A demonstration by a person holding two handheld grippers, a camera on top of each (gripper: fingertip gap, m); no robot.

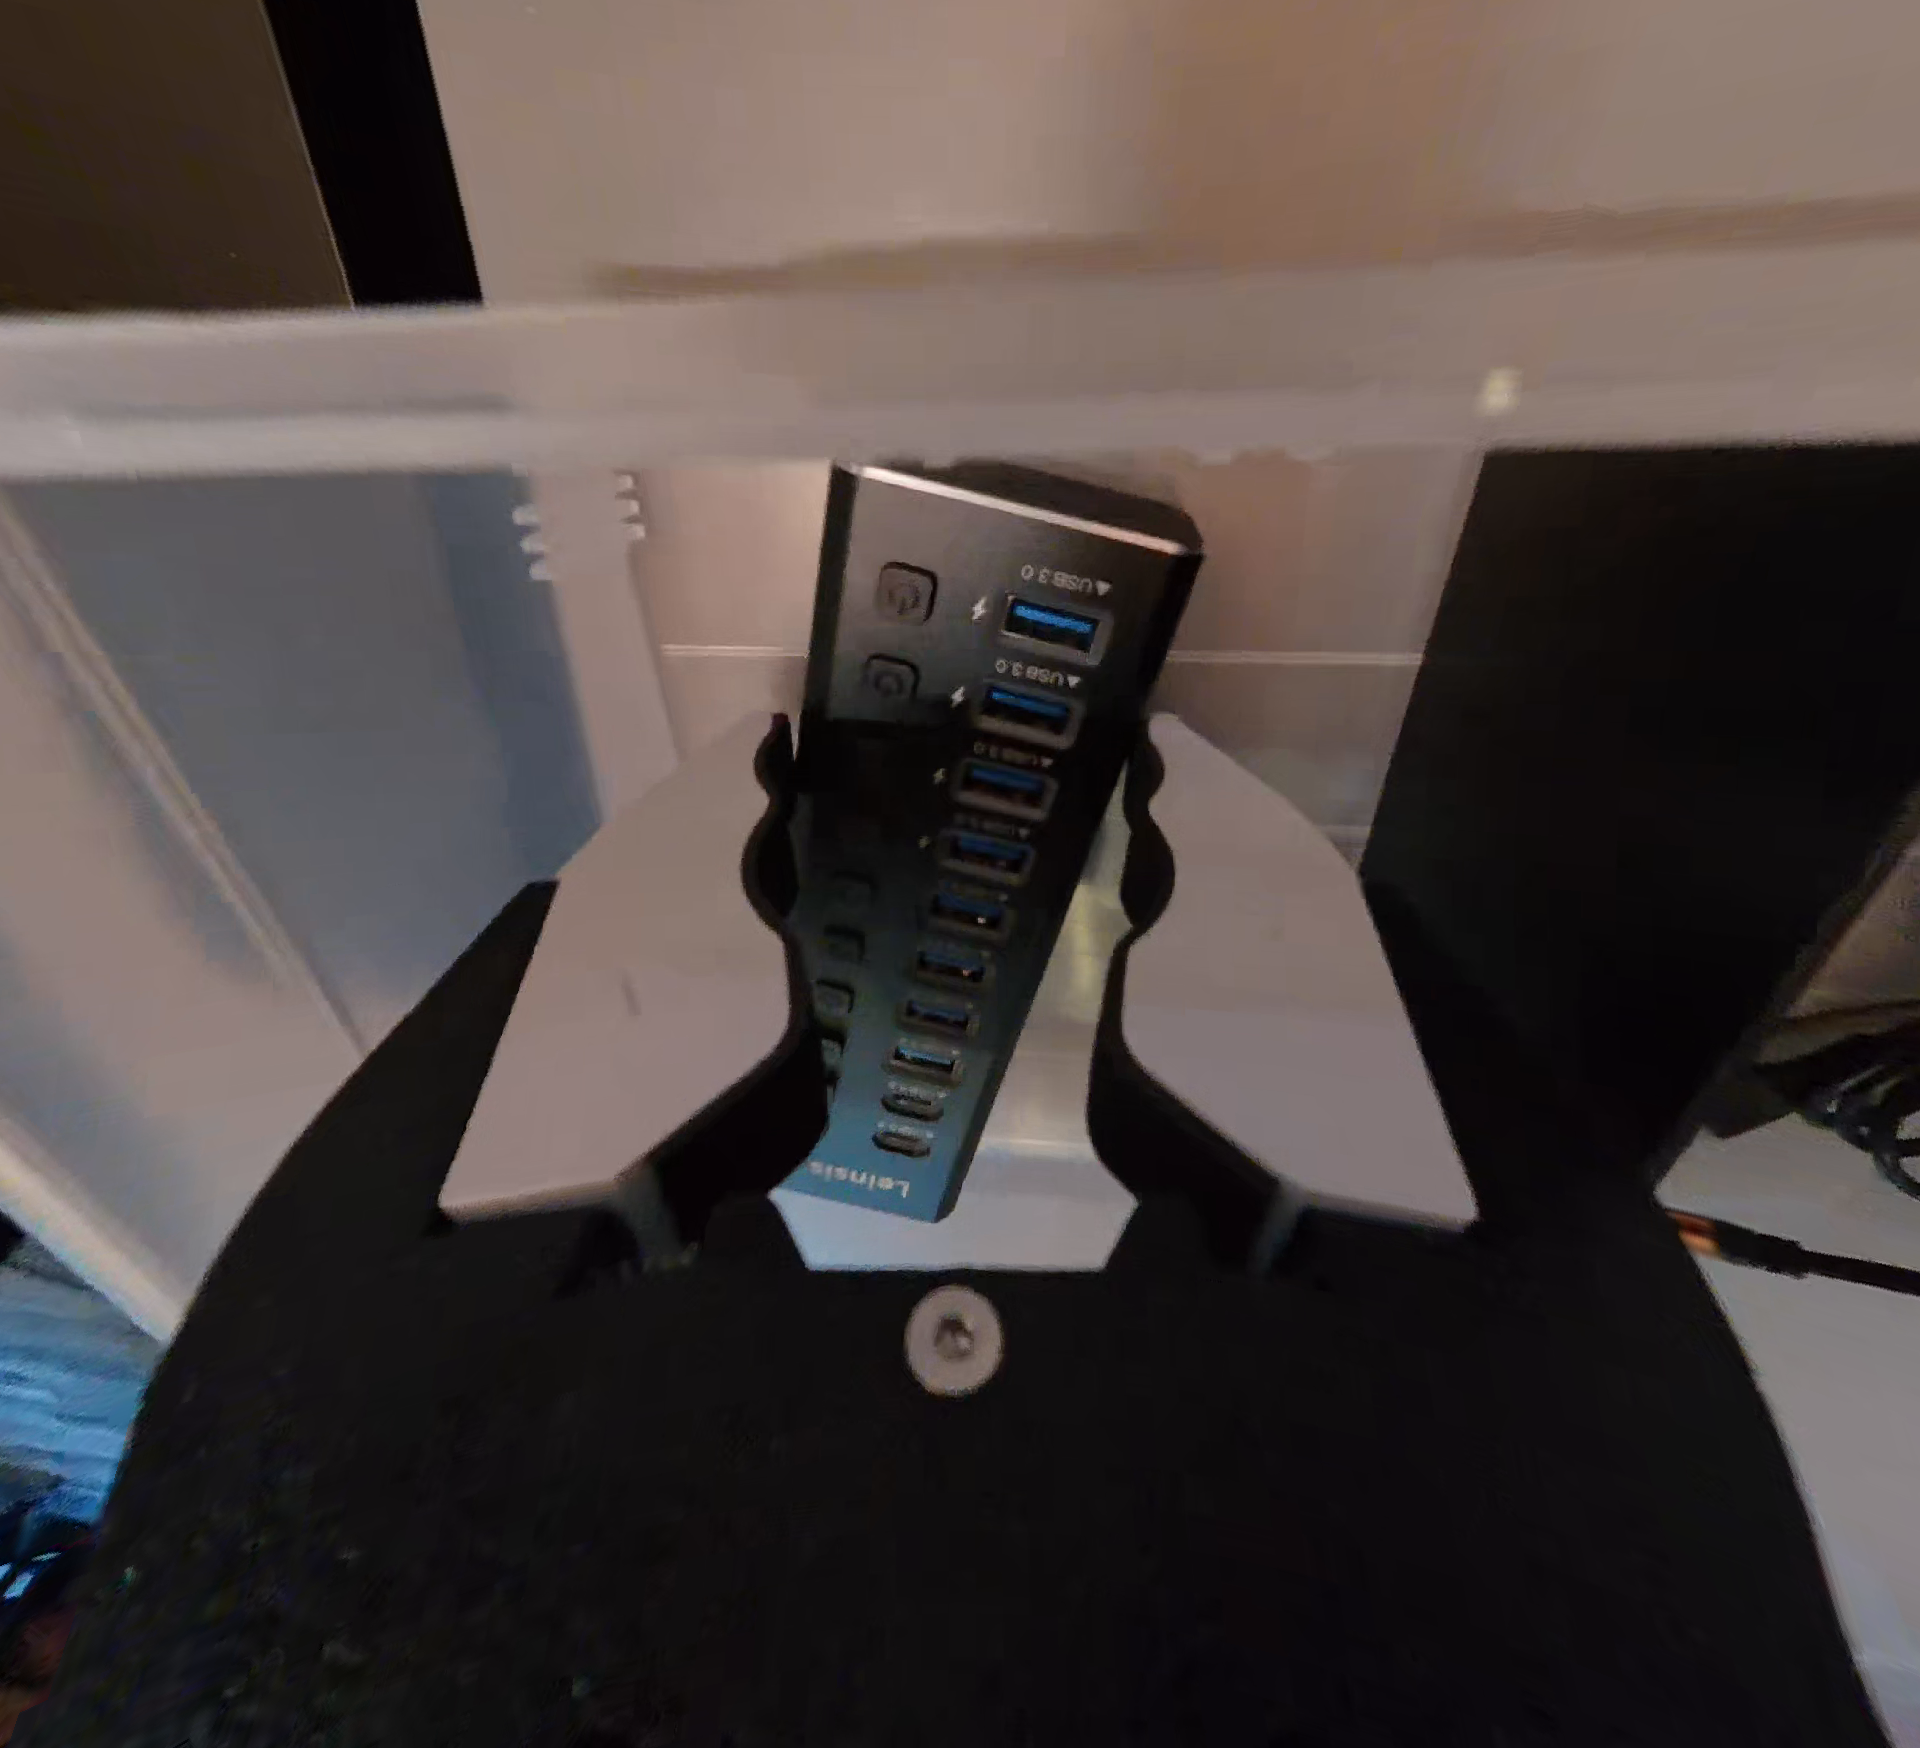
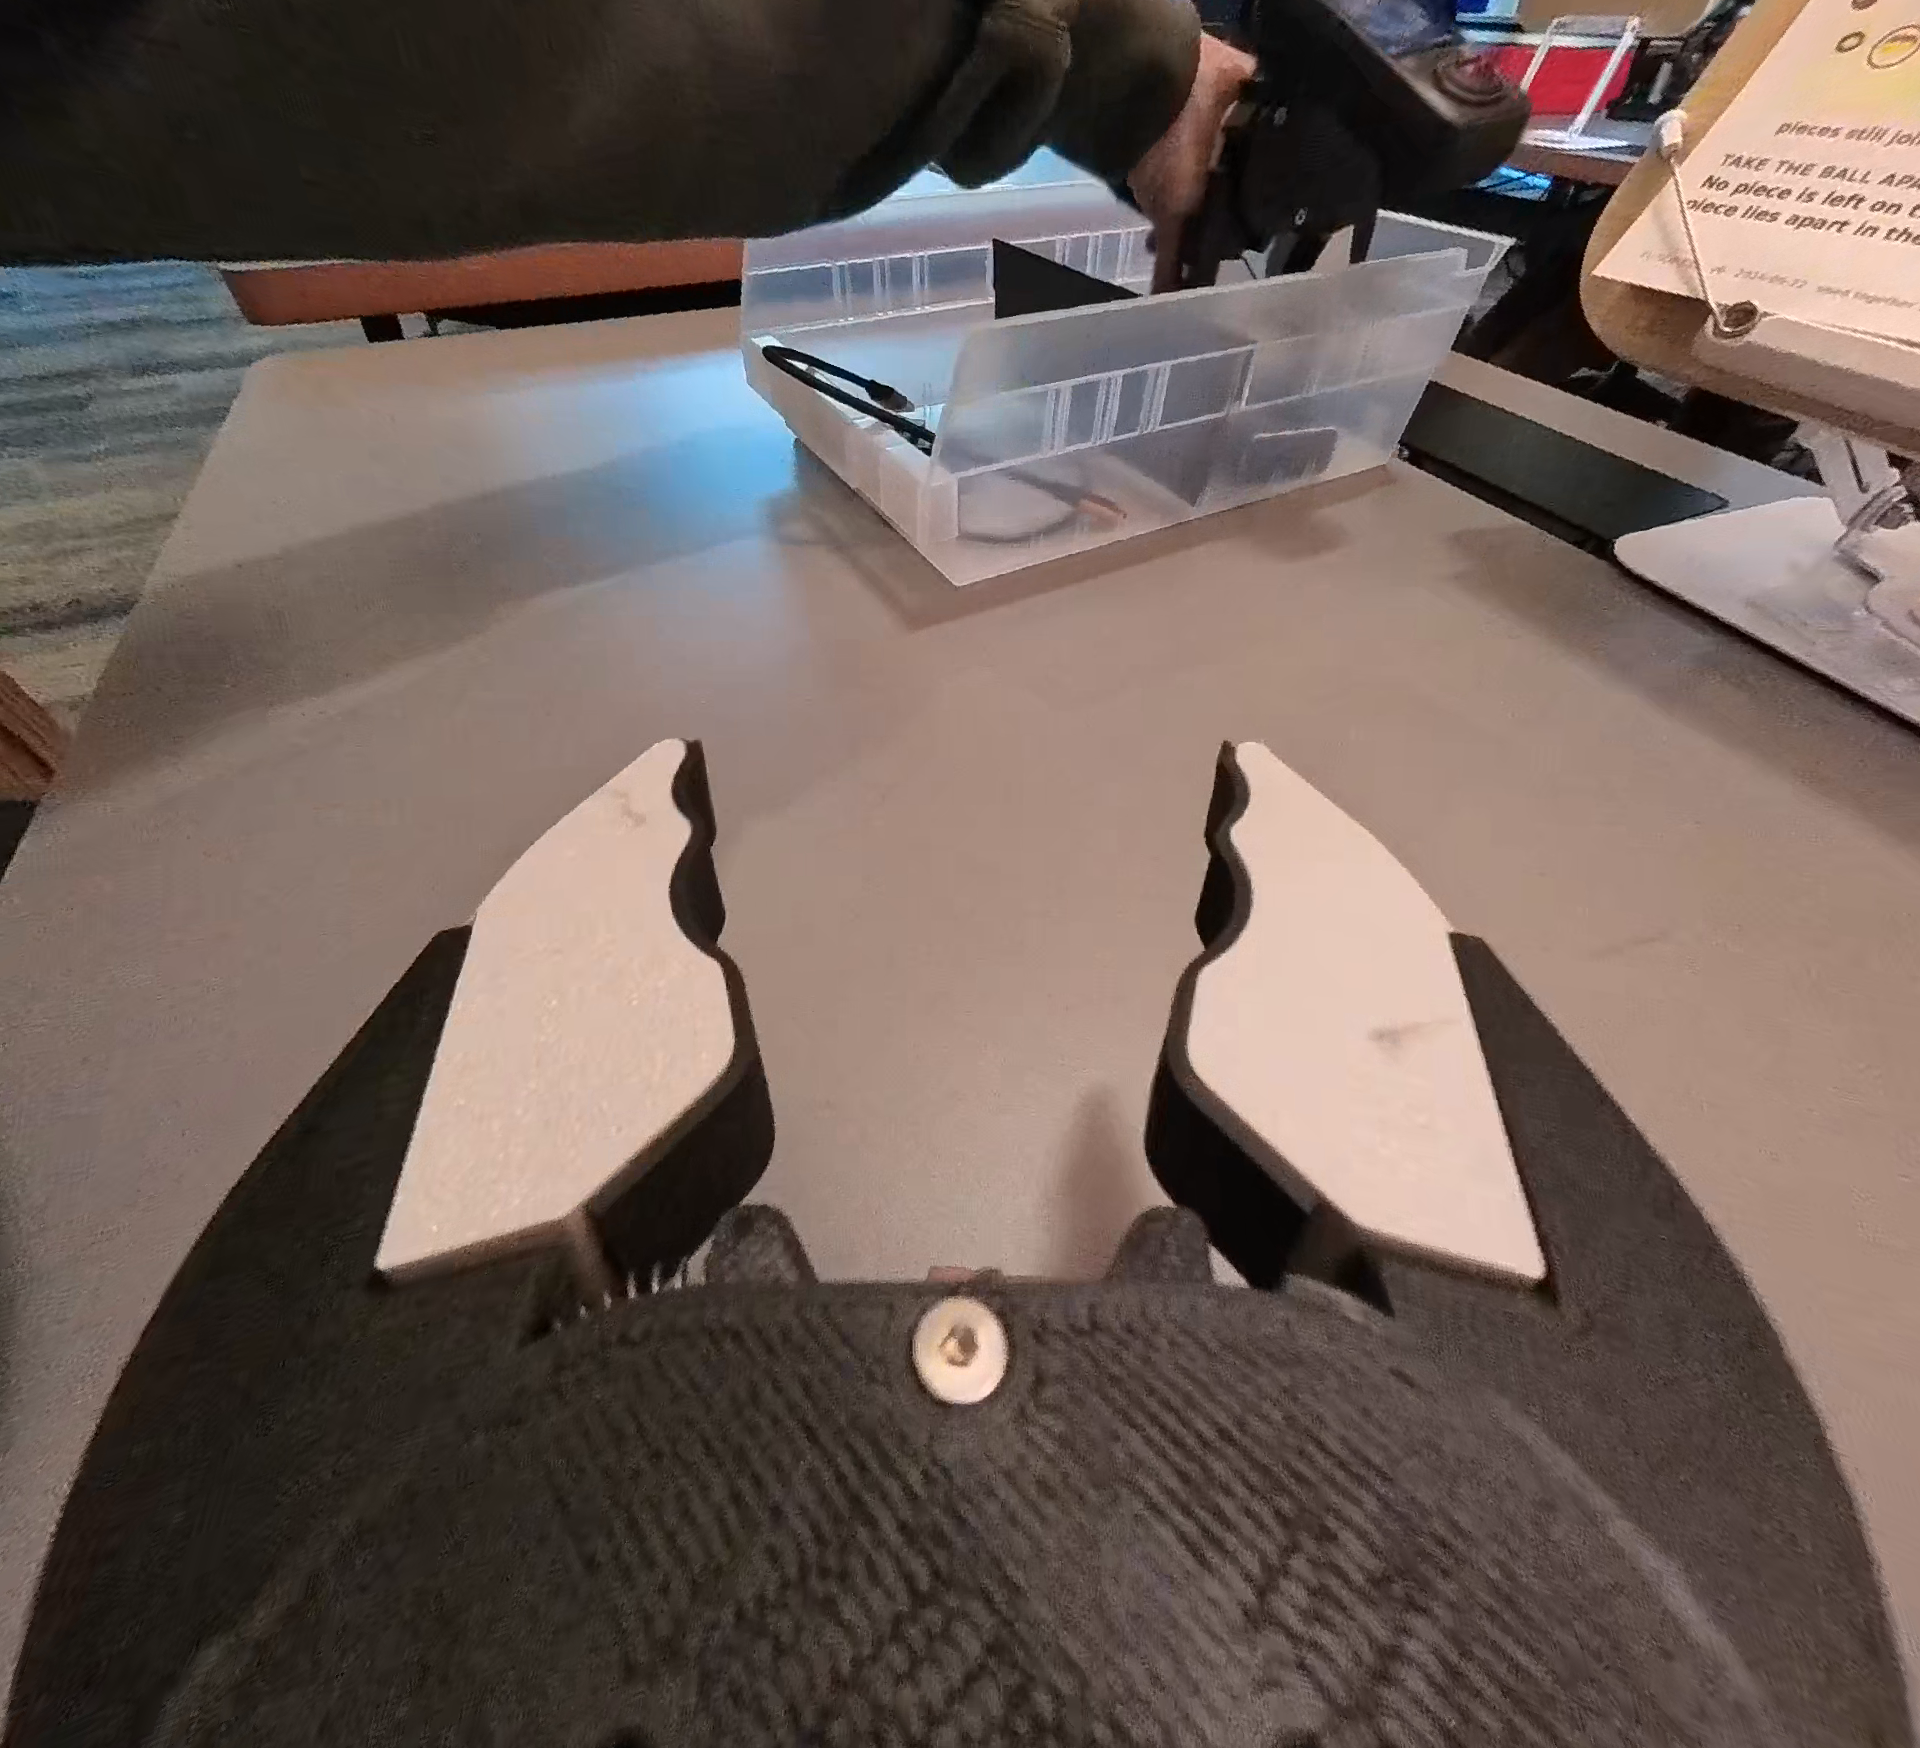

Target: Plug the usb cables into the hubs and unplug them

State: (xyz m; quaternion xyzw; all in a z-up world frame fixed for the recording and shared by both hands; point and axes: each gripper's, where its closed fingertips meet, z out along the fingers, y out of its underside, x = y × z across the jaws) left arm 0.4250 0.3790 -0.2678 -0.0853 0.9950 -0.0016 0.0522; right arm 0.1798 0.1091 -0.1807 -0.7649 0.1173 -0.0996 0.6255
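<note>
A black USB hub [image 1: 987, 763] with a row of blue ports and small buttons sits lengthwise between the fingers of my left gripper [image 1: 961, 742], which is shut on it inside a clear plastic bin [image 1: 727, 368]. In the right wrist view the left gripper's body [image 2: 1340, 119] reaches down into that bin [image 2: 1195, 389], held by a hand in a dark green sleeve. A black USB cable [image 2: 842, 394] lies in the bin's near-left compartment. My right gripper [image 2: 961, 763] is open and empty above the grey table [image 2: 935, 659], well in front of the bin.
A black divider [image 1: 1621, 763] stands in the bin to the right of the hub, with more cables [image 1: 1860, 1127] beyond it. A paper sheet on a wooden stand [image 2: 1766, 140] rises at the table's right. A dark flat slab [image 2: 1558, 462] lies beside the bin. My hands' fingertips stand some 40 cm from each other.
</note>
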